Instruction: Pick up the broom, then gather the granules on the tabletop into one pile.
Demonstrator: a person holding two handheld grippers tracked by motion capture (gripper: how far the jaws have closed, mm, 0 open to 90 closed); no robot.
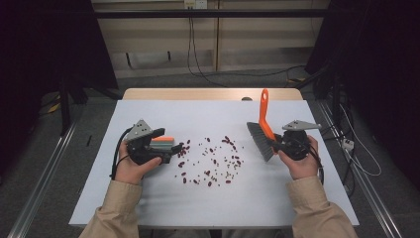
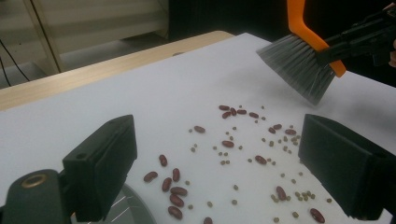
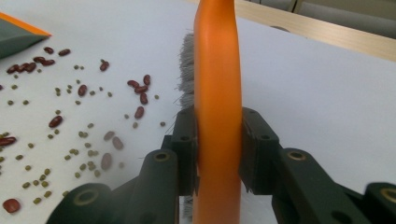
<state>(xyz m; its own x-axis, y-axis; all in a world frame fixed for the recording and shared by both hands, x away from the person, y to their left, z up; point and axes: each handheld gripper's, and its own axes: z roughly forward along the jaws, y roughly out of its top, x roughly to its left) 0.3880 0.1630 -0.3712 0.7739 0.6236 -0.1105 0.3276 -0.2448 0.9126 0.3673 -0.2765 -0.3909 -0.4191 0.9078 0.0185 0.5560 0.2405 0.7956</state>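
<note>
Holding the orange-handled grey-bristled brush point(image 1: 264, 130) clamped upright in our right gripper point(image 3: 218, 154), we note the scattered red and green beans point(image 1: 210, 161) lie between it and our wide-open, empty left gripper point(image 2: 219, 172) by the grey dustpan point(image 1: 162, 144).

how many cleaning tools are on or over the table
2. The brush is at the right, clamped in the right gripper; the dustpan lies at the left by the left gripper, partly hidden by it.

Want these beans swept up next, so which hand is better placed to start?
Right. The right gripper already clamps the brush, bristles beside the beans; the left gripper holds no brush.
</note>
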